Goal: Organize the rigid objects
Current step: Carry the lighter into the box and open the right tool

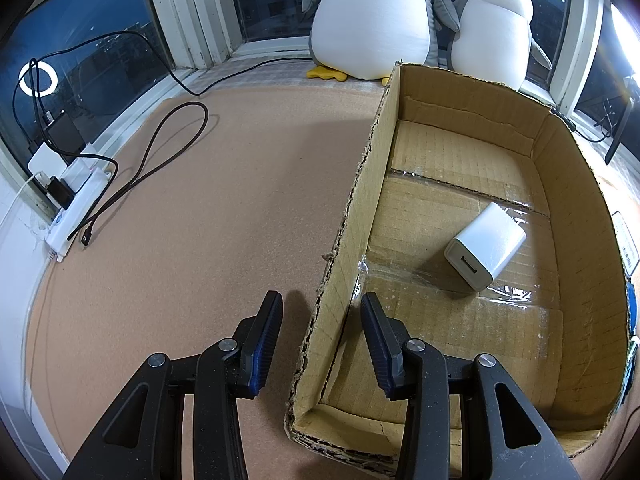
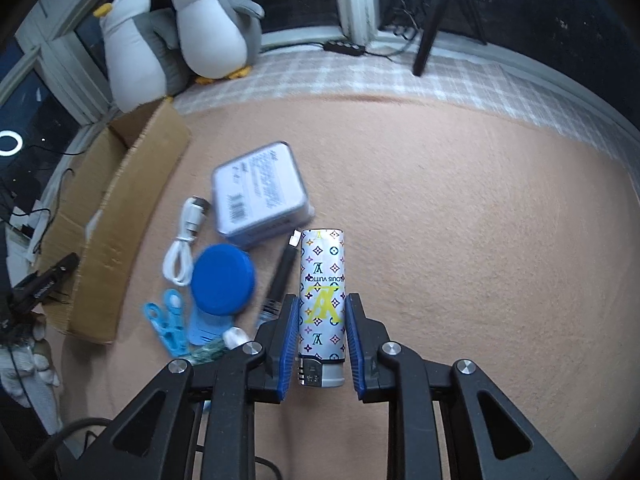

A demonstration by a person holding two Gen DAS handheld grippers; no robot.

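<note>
My right gripper (image 2: 323, 298) is shut on a white lighter (image 2: 322, 264) printed with coloured monograms, its metal head toward the camera, just above the tan mat. To its left lie a black pen (image 2: 282, 276), a blue round lid (image 2: 222, 278), a grey tin (image 2: 260, 192), a white cable (image 2: 184, 248) and blue clips (image 2: 168, 320). My left gripper (image 1: 321, 297) stands open astride the left wall of the cardboard box (image 1: 568, 200), one finger outside and one inside, pads apart from the wall. A white USB charger (image 1: 486, 246) lies on the box floor.
Two plush penguins (image 1: 372, 20) sit on the sill behind the box (image 2: 120, 216). A white power strip (image 1: 76, 204) with plugs and a looped dark cable (image 1: 160, 152) lies at the mat's left edge. A gloved hand (image 2: 24, 360) shows at far left. Windows ring the mat.
</note>
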